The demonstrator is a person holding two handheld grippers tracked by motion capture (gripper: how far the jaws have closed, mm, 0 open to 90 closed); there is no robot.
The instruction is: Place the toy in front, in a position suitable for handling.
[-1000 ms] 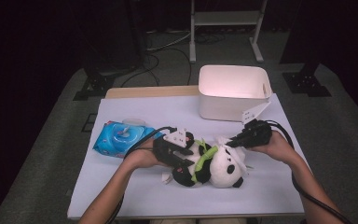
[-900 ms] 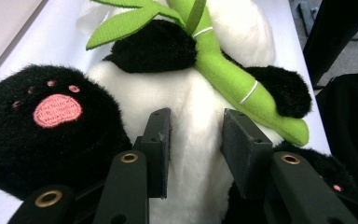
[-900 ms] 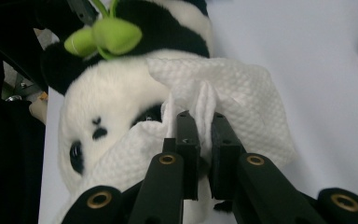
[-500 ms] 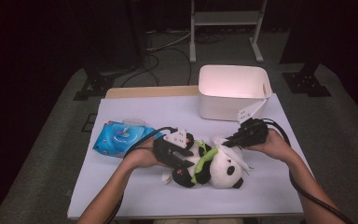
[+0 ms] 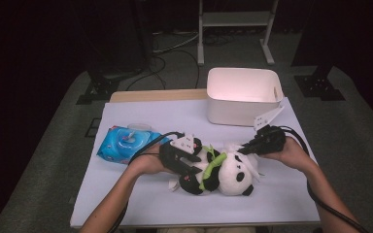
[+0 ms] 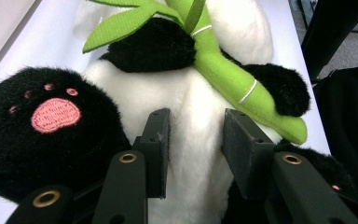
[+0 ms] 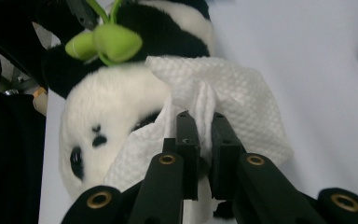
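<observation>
I am holding the toy panda on the table with my left hand-held gripper gripping its belly, while my right hand-held gripper, clenched on a wipe, is wiping its head; wiping looks midway

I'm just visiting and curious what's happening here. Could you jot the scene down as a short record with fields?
Work in hand: wiping a toy panda with a white wipe
Left gripper: fingers clamped on the panda's white belly
Right gripper: shut on the wipe, held against the panda's head
Nearby: blue wipes pack, white bin
Surface: white table
</observation>
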